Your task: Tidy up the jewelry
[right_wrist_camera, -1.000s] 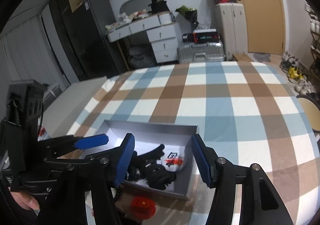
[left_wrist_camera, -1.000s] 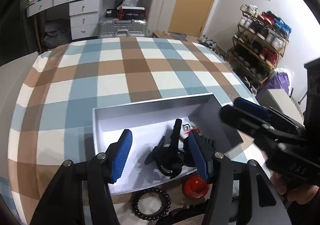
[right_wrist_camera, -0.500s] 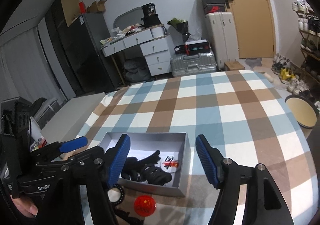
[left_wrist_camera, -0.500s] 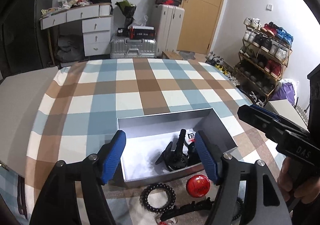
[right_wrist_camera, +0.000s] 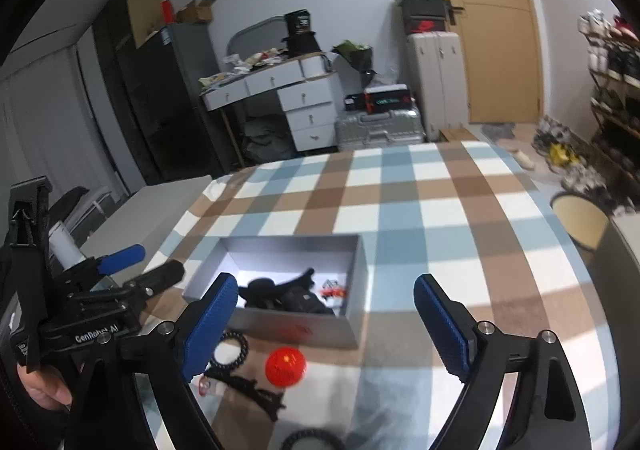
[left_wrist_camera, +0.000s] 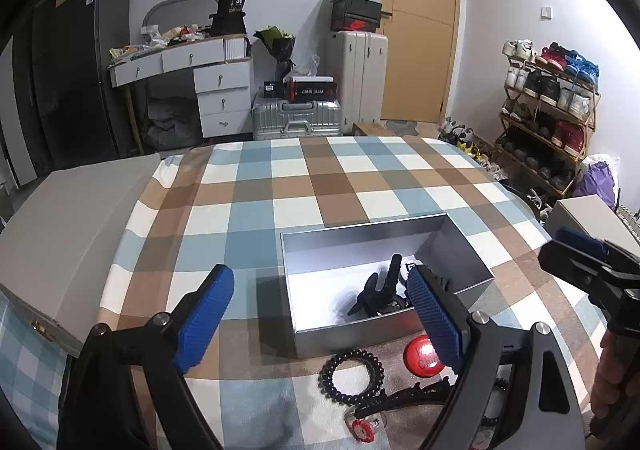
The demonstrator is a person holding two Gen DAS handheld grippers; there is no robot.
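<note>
A grey open box sits on the checked cloth. It holds black hair claw clips and a small red-and-white badge. In front of the box lie a red round badge, a black bead bracelet, a black claw clip and a small red piece. My left gripper is open and empty, above the box's near side. My right gripper is open and empty, to the right of it.
The checked cloth covers the table. A grey flat box lies at its left edge. Another grey box stands at the right. A desk, suitcases, a door and a shoe rack stand behind.
Both grippers have pulled back and up from the box, both still open. The box now looks smaller and the items in front of it have come into view.
</note>
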